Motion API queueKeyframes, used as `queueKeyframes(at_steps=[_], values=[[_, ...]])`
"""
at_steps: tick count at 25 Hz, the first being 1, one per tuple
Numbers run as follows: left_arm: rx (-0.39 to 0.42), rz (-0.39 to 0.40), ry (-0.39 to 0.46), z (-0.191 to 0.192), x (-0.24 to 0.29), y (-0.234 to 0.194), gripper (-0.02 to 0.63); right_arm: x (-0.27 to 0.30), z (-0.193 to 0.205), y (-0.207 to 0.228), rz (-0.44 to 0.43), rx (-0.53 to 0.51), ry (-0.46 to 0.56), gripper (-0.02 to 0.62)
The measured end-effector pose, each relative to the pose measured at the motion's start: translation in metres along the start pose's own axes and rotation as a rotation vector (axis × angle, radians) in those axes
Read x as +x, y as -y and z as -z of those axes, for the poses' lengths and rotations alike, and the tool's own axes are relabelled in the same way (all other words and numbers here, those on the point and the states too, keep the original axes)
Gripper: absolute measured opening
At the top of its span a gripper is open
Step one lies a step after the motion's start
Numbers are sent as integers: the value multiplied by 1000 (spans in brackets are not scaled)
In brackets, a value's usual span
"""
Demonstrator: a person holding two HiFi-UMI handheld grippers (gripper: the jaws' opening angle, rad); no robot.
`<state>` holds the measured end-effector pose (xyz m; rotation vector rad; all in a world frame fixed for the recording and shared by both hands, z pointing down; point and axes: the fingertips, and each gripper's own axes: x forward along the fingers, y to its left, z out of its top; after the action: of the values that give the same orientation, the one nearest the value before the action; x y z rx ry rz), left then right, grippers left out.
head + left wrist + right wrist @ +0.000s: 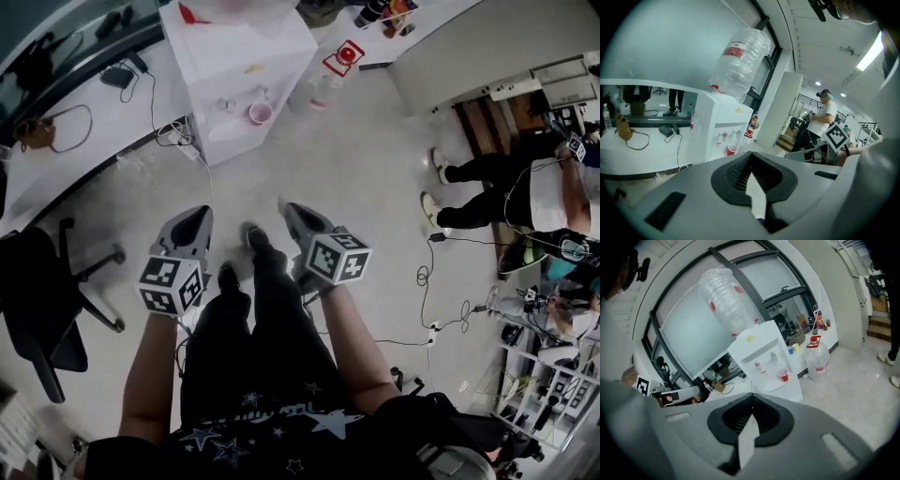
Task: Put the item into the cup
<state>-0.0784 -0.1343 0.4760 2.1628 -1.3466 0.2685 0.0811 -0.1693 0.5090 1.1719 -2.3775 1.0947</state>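
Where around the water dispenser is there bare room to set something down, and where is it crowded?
Bare: the floor between the dispenser and the person's feet, and the tray beside the red cup. Crowded: the desk at left, strewn with cables; a spare water bottle stands at the dispenser's right.

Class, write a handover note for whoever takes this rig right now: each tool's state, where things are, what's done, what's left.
Left tool: shut, empty.
Right tool: shut, empty.
Both are held over the floor, short of the white water dispenser.
Red plastic cup stands on the dispenser's tray.
Done: nothing yet.
Left: find the item, which I cannot identify here, and put it in the cup.
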Motion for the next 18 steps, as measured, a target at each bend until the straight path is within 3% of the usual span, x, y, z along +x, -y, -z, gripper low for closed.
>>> queueKeyframes(at_steps=[6,18], values=[[-6,-27,-7,-1,51,-13,6,47,-14,39,-25,18,-28,0],[-93,-94,14,-1,156,-51,6,145,-64,119,-70,-28,-85,0]])
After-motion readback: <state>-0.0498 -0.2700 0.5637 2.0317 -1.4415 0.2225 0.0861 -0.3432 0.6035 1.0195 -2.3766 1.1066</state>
